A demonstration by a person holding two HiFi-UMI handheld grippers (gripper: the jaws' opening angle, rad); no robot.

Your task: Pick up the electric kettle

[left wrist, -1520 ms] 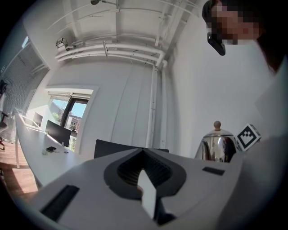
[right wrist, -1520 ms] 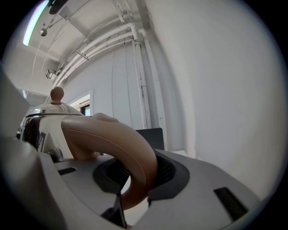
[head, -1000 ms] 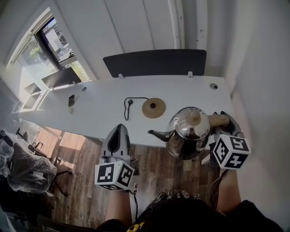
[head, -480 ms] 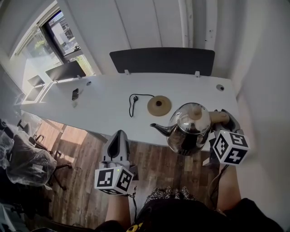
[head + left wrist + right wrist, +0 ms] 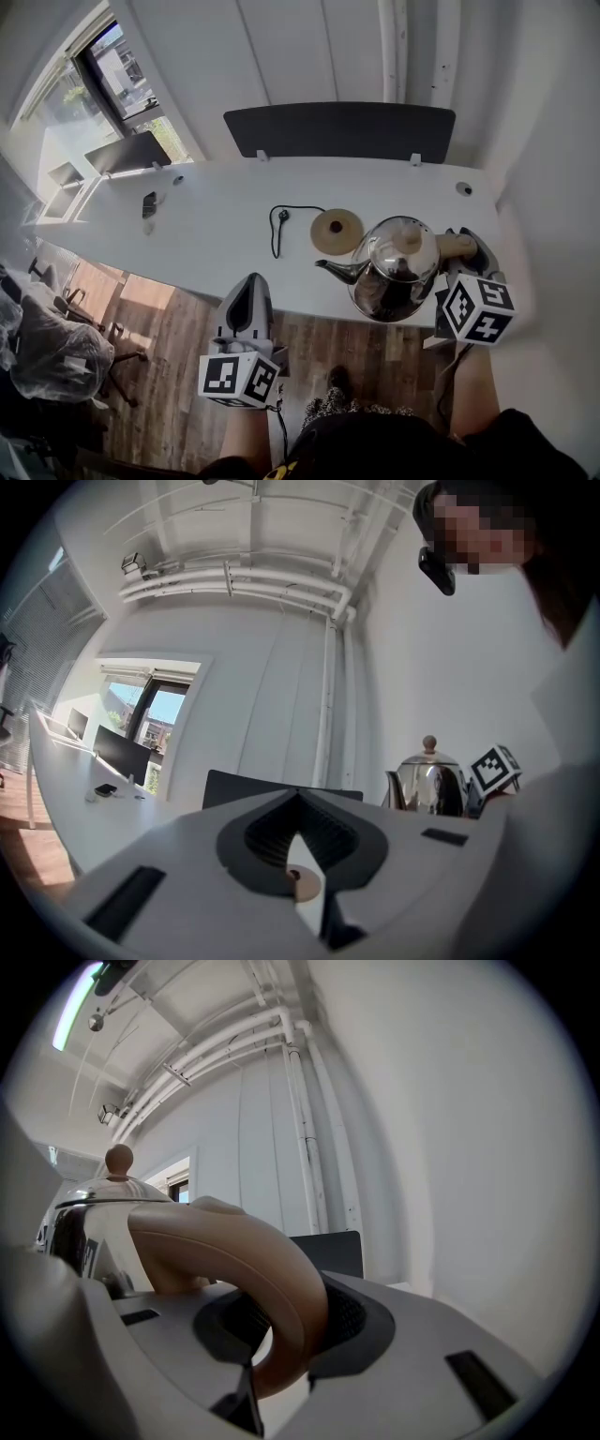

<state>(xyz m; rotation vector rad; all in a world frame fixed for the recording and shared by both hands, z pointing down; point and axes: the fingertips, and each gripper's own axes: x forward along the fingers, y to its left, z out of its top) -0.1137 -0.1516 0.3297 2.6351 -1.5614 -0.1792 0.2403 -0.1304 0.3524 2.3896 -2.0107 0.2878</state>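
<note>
The shiny steel electric kettle with a tan knob hangs over the white table's front edge, spout pointing left. My right gripper is shut on its tan handle, which fills the space between the jaws in the right gripper view. The round tan kettle base with its black cord lies on the table just behind and left of the kettle. My left gripper hovers below the table edge, over the floor, shut and empty; from it the kettle shows at the right.
A dark divider panel runs along the table's back edge. A small dark object lies at the far left of the table. A white wall is close on the right. A chair with a plastic bag stands on the wooden floor at lower left.
The kettle in my right gripper has moved a little further over the table, closer to the base. My left gripper has drawn back from the table edge.
</note>
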